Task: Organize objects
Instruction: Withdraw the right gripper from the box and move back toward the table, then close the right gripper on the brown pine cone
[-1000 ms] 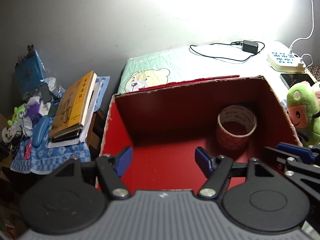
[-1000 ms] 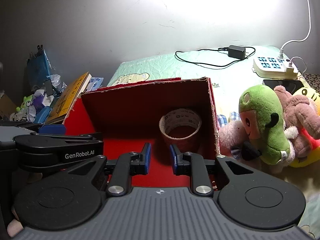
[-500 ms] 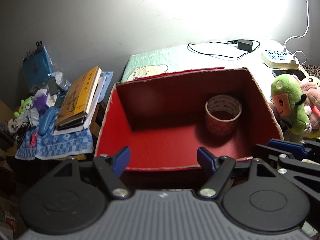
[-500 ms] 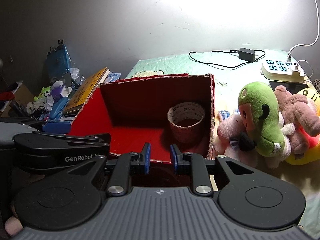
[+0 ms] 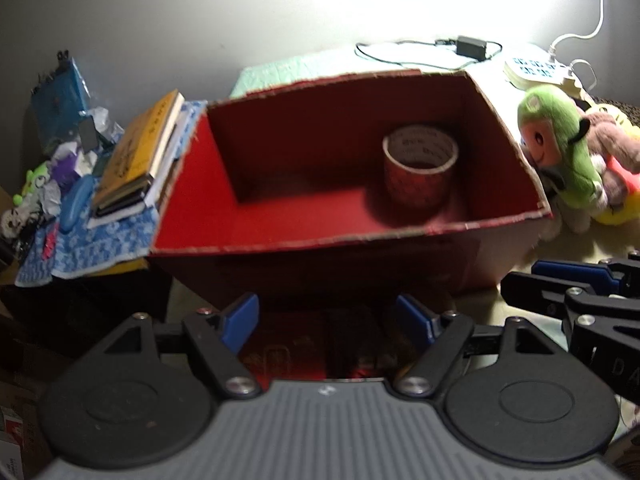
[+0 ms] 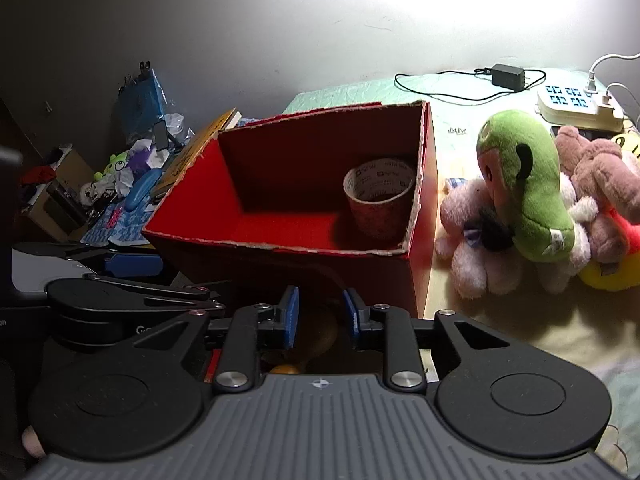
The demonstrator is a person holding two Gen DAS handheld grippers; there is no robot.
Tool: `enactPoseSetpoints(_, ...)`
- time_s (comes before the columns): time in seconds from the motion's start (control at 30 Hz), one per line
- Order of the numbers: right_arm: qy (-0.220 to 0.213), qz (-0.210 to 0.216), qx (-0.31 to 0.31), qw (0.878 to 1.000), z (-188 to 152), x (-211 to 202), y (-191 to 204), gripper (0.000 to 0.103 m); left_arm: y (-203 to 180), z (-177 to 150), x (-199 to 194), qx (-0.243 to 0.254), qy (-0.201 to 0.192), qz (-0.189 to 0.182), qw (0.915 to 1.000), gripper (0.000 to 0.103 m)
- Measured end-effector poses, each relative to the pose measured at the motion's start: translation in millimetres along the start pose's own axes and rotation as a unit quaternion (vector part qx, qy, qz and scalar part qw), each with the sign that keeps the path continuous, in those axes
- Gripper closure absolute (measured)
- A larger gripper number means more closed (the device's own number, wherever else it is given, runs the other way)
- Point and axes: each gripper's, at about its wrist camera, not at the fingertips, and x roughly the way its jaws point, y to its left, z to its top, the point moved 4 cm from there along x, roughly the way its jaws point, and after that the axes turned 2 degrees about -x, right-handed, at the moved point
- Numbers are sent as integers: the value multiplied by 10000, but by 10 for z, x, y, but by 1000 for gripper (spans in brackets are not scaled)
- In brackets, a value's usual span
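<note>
Tape roll [image 5: 420, 174] is seen upright in the box [image 5: 352, 236], far right corner. Plush toys [image 6: 524, 200] lie right of the box, nearer the right gripper [image 6: 320, 316] (jaws narrowly parted, empty). Left gripper [image 5: 328, 320]: jaws spread wide, empty, before the near wall.

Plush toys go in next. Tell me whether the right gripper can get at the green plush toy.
Probably yes: the green plush toy lies atop the pile beside the red cardboard box, nothing covering it; the right gripper is open and empty.
</note>
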Motion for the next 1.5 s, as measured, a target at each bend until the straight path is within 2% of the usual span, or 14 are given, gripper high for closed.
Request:
enactPoseSetpoints(0.1,303,188,226,9991,-116,61,-95,74,-45,-113,13,36,98,-232,9997,24)
enactPoseSetpoints(0.2,752,452,568,9945,-260,142,-204,72,-117,-232,-10,192,176,-631,9977,27)
enactPoseSetpoints(0.3,1106,637,988,9869,-399,196,-341,71,-180,-389,4,358,347,-1003,9937,21)
enactPoseSetpoints(0.37,1261,738,1324,9804,-487,213,-438,67,-202,-485,7,354,442,-1198,9912,21)
enactPoseSetpoints(0.47,1529,972,1753,9677,-593,261,-539,67,-261,-603,12,379,521,-1421,9878,21)
enactPoseSetpoints(0.63,1784,1205,2009,9556,-690,290,-543,67,-410,-725,52,415,636,-1701,9825,23)
enactPoseSetpoints(0.7,1822,1255,2018,9541,-683,319,-541,67,-437,-761,71,383,647,-1795,9809,26)
enactPoseSetpoints(0.8,1875,1294,2037,9522,-694,351,-557,67,-475,-790,133,313,752,-1897,9785,35)
enactPoseSetpoints(1.03,1997,1470,2316,9407,-763,489,-628,65,-467,-784,285,-1,839,-2124,9736,36)
enactPoseSetpoints(1.1,2029,1539,2410,9365,-763,526,-649,56,-473,-787,352,-58,956,-2189,9710,36)
enactPoseSetpoints(1.43,2359,1675,2412,9264,-771,611,-685,56,-543,-778,491,26,1166,-2260,9671,41)
enactPoseSetpoints(1.5,2308,1581,2283,9325,-744,566,-702,58,-572,-779,483,148,1203,-2275,9662,44)
